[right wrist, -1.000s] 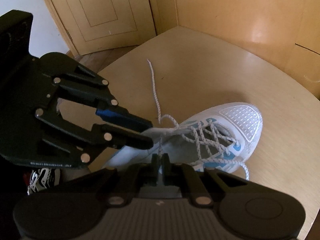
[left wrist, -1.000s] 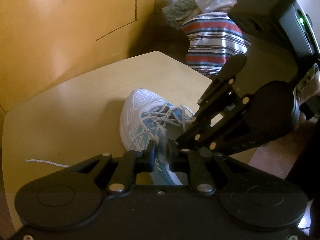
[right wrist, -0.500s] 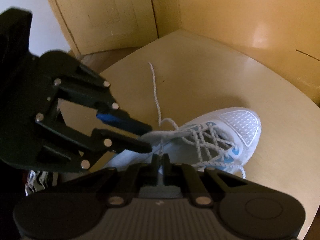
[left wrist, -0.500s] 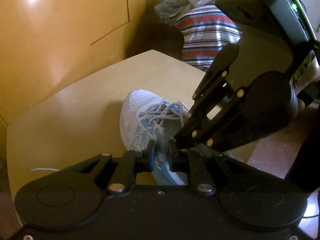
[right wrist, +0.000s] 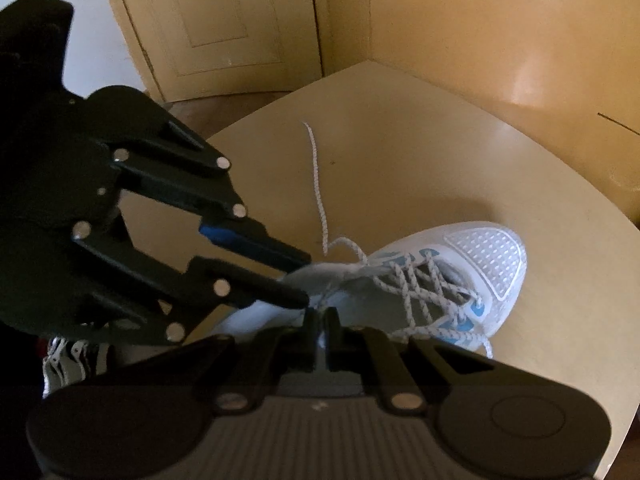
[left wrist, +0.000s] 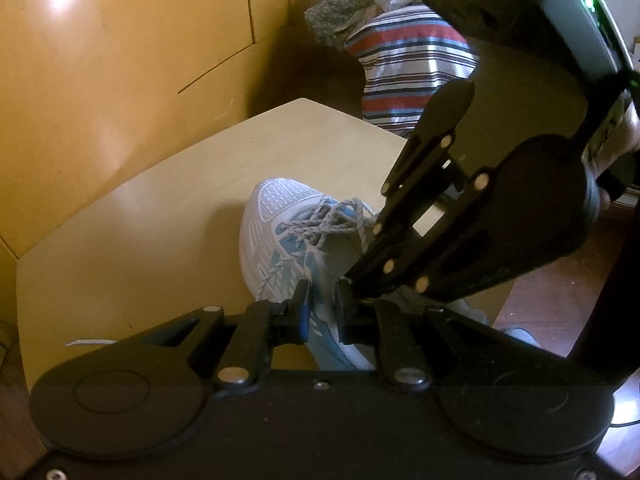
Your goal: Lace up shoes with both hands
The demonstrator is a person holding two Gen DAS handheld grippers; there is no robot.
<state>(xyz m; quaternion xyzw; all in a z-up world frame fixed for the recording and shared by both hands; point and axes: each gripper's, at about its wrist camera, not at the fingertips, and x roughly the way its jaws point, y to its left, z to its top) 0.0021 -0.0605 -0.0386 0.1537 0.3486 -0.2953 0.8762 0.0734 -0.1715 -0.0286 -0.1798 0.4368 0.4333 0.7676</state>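
Found the white-and-blue shoe (right wrist: 480, 256) lying on its sole on the pale wooden table (left wrist: 160, 220), toe toward the yellow wall and well in from the table's edges. Saw its speckled lace (right wrist: 316, 176) criss-crossed loosely over the tongue, with one free end trailing away from the shoe in a nearly straight line across the bare tabletop. Noted the right gripper (right wrist: 320, 316) tilted down over the shoe's opening, fingers pressed together and pinching a strand of that lace just above the collar. Noted the left gripper (left wrist: 322, 304) coming in from the other side, tips almost touching the right one's, fingers only a narrow slit apart with the grey-white edge of the tongue between them in the right wrist view; could not tell whether the pads actually squeezed it. Spotted a striped cloth (left wrist: 408, 56) heaped beyond the table's far corner, and a panelled door (right wrist: 224, 20) behind the table.
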